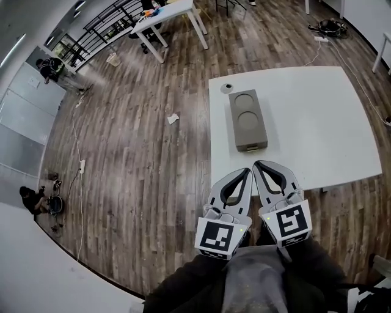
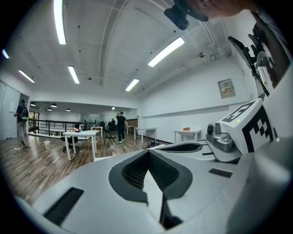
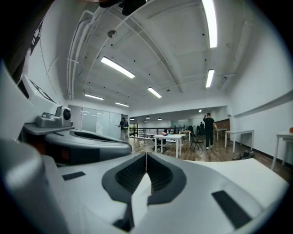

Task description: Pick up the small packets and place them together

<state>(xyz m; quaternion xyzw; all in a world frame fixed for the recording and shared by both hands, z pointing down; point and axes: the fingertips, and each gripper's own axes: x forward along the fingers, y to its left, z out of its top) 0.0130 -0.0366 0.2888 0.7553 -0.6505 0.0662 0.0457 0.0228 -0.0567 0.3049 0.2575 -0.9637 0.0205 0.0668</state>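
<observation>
No small packets show in any view. In the head view my left gripper (image 1: 248, 172) and right gripper (image 1: 257, 164) are held side by side close to my body, their tips over the near edge of the white table (image 1: 317, 104). Both are shut with nothing between the jaws. In the left gripper view the left gripper (image 2: 148, 153) points level across the room, with its dark pads (image 2: 132, 171) meeting at the tip. The right gripper view shows the right gripper (image 3: 146, 156) the same way, shut and holding nothing.
A grey oblong block (image 1: 247, 119) with two round recesses lies on the table's left half. A small round dark object (image 1: 226, 87) sits at the table's far left corner. A paper scrap (image 1: 173, 118) lies on the wooden floor. Other white tables (image 1: 165, 15) and people stand far off.
</observation>
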